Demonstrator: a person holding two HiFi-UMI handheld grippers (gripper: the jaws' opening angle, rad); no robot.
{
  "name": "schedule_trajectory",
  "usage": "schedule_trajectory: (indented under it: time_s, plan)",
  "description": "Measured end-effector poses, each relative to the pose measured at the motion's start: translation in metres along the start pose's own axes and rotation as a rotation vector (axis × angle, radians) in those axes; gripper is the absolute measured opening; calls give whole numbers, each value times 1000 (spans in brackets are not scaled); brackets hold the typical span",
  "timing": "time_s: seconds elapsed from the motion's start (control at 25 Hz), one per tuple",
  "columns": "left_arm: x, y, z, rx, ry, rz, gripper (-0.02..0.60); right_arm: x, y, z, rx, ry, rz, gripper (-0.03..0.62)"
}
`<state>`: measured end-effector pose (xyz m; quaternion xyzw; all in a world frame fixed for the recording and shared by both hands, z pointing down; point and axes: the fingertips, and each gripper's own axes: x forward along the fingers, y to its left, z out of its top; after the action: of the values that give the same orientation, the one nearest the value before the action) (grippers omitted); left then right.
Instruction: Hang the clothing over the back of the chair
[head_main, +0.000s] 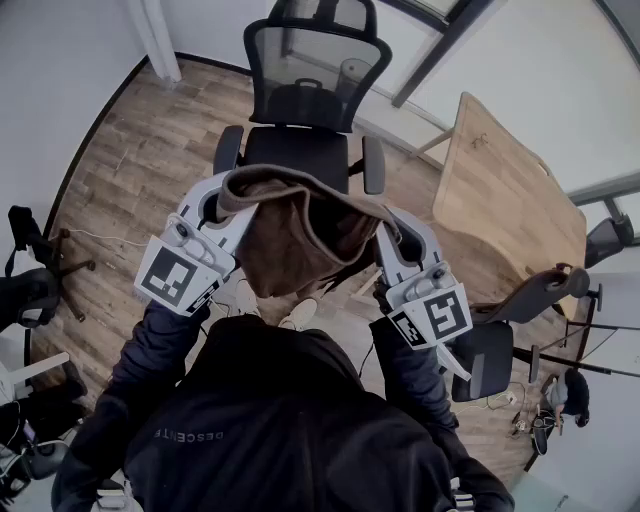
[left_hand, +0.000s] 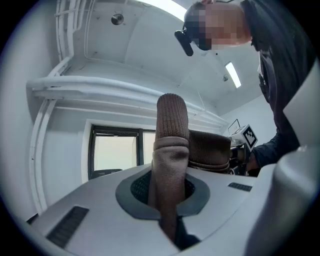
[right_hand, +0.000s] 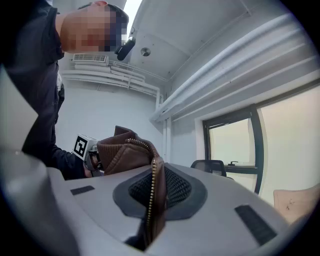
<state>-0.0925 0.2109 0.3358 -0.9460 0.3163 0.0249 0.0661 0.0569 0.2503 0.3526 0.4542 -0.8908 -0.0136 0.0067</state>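
Note:
A brown jacket (head_main: 300, 235) hangs spread between my two grippers, in front of the person's chest. My left gripper (head_main: 222, 200) is shut on its ribbed knit edge (left_hand: 170, 150), which stands up between the jaws. My right gripper (head_main: 388, 228) is shut on the zipper edge (right_hand: 152, 195), and the folded fabric (right_hand: 122, 152) stretches off toward the other gripper. Beyond the jacket stands a black mesh office chair (head_main: 312, 75), its seat (head_main: 298, 152) facing the person and its back on the far side. The jacket is held short of the chair and does not touch it.
A wooden table (head_main: 500, 190) stands at the right, with another dark chair (head_main: 530, 295) near its front corner. Black equipment (head_main: 30, 290) sits on the wood floor at the left. A window (left_hand: 117, 155) is on the wall ahead.

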Motion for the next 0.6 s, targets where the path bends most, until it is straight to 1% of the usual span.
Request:
schedule_trajectory:
  time_s: [0.16,0.32,0.6]
  plan:
    - [-8,6,3,1,-17,12,31,6,9,0,-10,-1,8,26]
    - [-11,12,6,24,-25,25,31,14,10,1,3,-6,11,29]
    - [-12,21,11,44,-38,46,31,25,11,7,-21,-8,6,29]
